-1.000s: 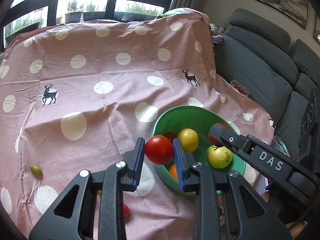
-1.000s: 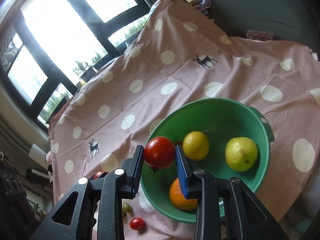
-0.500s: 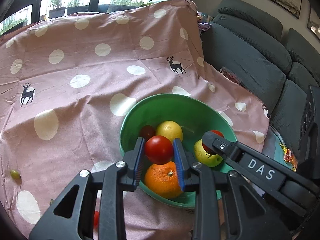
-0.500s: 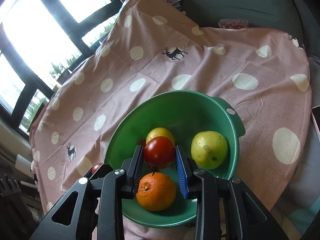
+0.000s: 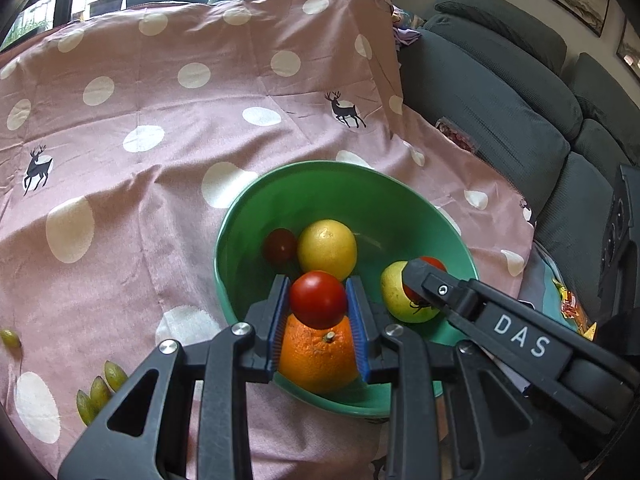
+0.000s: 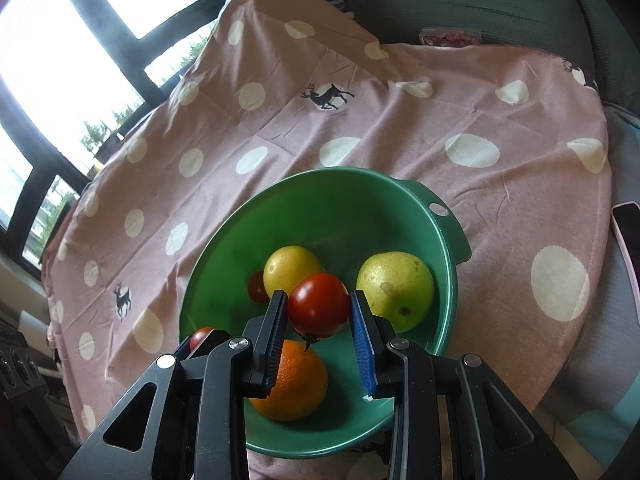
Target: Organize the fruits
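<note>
A green bowl (image 5: 360, 200) (image 6: 448, 264) sits on the pink dotted cloth and holds an orange (image 5: 316, 356) (image 6: 296, 384), a yellow citrus (image 5: 327, 248) (image 6: 290, 270), a yellow-green pear (image 5: 394, 292) (image 6: 396, 288) and a small dark red fruit (image 5: 280, 245) (image 6: 256, 286). My left gripper (image 5: 319, 304) is shut on a red tomato (image 5: 318, 299) above the orange. My right gripper (image 6: 320, 312) holds a second red tomato (image 6: 318, 305) over the bowl; a narrow gap shows at its right pad (image 6: 362, 340).
Green olives (image 5: 96, 392) and one more (image 5: 10, 338) lie on the cloth (image 5: 160, 160) left of the bowl. A grey sofa (image 5: 500, 92) stands to the right. A phone (image 6: 628, 236) lies at the right edge of the right wrist view.
Both grippers have carried their tomatoes from the bowl's near-left rim to over its inside, lower and closer to the fruit. The right gripper's jaws have widened slightly.
</note>
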{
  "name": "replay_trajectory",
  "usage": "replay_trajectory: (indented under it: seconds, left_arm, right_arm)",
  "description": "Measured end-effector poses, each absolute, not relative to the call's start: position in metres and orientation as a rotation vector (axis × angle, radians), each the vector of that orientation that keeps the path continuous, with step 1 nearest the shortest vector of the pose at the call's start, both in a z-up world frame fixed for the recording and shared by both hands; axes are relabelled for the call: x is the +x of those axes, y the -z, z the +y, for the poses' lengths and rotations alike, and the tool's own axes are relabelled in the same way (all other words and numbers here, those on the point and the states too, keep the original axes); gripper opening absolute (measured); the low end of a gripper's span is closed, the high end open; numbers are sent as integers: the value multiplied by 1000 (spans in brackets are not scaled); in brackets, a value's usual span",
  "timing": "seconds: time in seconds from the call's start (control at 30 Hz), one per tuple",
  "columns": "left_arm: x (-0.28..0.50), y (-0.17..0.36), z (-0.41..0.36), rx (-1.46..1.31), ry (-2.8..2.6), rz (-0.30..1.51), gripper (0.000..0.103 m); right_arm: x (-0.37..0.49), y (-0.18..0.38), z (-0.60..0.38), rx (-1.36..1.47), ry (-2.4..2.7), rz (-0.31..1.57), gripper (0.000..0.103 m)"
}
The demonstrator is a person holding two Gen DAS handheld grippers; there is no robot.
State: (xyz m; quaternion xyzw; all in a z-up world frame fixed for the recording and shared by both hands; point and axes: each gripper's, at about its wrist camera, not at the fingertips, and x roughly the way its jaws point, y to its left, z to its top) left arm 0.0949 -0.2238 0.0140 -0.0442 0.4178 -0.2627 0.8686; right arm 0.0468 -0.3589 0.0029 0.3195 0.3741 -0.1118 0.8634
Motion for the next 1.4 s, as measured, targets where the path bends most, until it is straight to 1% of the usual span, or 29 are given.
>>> replay_trajectory:
  seconds: [0.57,0.7,0.87,0.93,1.0,1.07,1.13,1.2,1.3,1.4]
  left_arm:
    - [96,-5,-225,-111,567,924,29]
    - [94,-10,-217,-125,564,908,40]
    - [90,-16,-197,-187,578,895,44]
    - [86,-21,-187,-207,558,885,49]
    - [82,-27,-175,-233,537,863,58]
    - [78,-32,-160,-263,528,839,63]
    - [76,-36,-145,-282,495,827,67]
    - [75,-38,-127,-291,436,812,72]
    - [77,-38,-97,-321,344,808,73]
    - [79,-34,-67,-371,274,820,73]
  right_arm:
    - [50,1,-356,643,269,828,34]
    - [48,-1,-356,651,262,817,34]
    - [47,-3,-354,652,247,823,45]
    - [46,-4,-352,661,226,816,47]
    - [44,-8,-348,658,204,807,48]
    - [42,-13,-341,633,180,802,51]
    - [41,-19,-333,613,153,793,57]
    - [42,-23,-322,594,112,789,58]
    - [45,-28,-302,552,28,800,61]
    - [49,-30,-283,500,-28,823,62]
